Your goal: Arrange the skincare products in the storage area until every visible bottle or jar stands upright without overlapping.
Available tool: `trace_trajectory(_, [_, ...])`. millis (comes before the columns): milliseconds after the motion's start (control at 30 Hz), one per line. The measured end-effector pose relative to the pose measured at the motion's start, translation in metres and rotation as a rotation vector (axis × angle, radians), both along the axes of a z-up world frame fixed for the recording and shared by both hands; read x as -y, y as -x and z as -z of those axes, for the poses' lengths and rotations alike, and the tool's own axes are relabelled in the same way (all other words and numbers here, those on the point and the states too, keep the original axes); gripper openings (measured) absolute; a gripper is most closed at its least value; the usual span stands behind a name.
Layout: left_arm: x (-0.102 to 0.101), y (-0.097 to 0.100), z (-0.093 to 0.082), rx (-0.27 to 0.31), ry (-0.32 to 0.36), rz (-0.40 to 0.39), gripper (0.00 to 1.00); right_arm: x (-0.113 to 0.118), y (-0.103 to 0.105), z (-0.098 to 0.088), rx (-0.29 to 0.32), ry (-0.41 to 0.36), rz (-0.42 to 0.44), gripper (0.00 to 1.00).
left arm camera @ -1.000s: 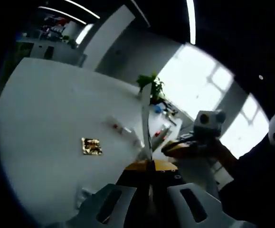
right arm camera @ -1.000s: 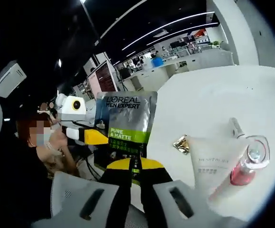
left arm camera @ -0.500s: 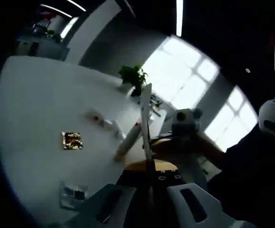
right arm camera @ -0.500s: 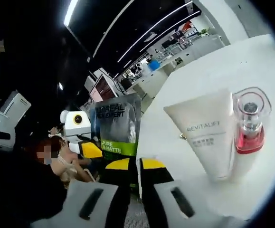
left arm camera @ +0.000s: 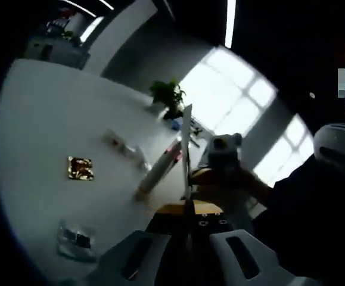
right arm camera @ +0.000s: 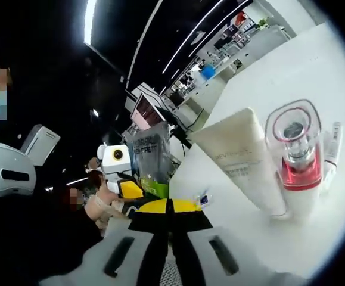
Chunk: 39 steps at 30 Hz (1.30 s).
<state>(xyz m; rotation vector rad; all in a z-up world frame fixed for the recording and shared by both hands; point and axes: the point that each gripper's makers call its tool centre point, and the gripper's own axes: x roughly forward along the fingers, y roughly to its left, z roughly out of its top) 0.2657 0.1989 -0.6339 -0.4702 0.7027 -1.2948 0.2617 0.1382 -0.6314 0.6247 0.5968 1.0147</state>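
Left gripper (left arm camera: 187, 210) clamps thin sachet (left arm camera: 186, 149) edge-on; gold packet (left arm camera: 80, 168) on white table (left arm camera: 35, 125).

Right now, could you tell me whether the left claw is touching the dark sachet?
Touching. The left gripper view shows the dark sachet edge-on, rising from between the jaws of the left claw, which are closed on its lower edge.
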Motion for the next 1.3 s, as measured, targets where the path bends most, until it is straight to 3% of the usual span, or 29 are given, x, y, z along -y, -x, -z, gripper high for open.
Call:
trace_trajectory(167, [-0.001, 0.002, 0.001, -0.05, 0.068, -0.005, 0.0, -0.003, 0.01, -0.012, -0.015, -0.106, -0.074, 0.01])
trace_trajectory(367, [0.0, 0.007, -0.008, -0.056, 0.157, 0.023, 0.0, -0.003, 0.014, -0.023, -0.074, -0.247, -0.099, 0.01])
trace_trajectory(400, [0.001, 0.008, -0.012, -0.02, 0.175, 0.029, 0.0, -0.002, 0.014, -0.024, -0.083, -0.262, -0.103, 0.01])
trace_trajectory(467, [0.002, 0.004, -0.019, 0.05, 0.201, 0.003, 0.0, -0.002, 0.014, -0.022, -0.081, -0.247, -0.109, 0.01])
trace_trajectory(600, [0.005, 0.006, -0.023, 0.034, 0.198, 0.042, 0.12, -0.008, 0.02, -0.022, -0.071, -0.225, -0.162, 0.01])
trace_trajectory(667, [0.006, 0.003, -0.021, 0.058, 0.177, 0.045, 0.16, -0.009, 0.02, -0.023, -0.064, -0.221, -0.173, 0.01])
trace_trajectory(767, [0.007, -0.009, -0.028, 0.06, 0.206, 0.007, 0.17, -0.011, 0.021, -0.022, -0.062, -0.21, -0.196, 0.0])
trace_trajectory(900, [0.005, -0.026, -0.034, 0.067, 0.229, -0.033, 0.12, -0.014, 0.025, -0.019, -0.06, -0.191, -0.23, 0.0])
trace_trajectory(1067, [0.005, -0.034, -0.037, 0.051, 0.25, -0.037, 0.05, -0.011, 0.019, -0.012, -0.087, -0.194, -0.201, 0.0])
trace_trajectory(1300, [0.012, -0.042, -0.03, -0.018, 0.26, -0.049, 0.0, -0.005, 0.008, -0.002, -0.123, -0.19, -0.131, 0.01])
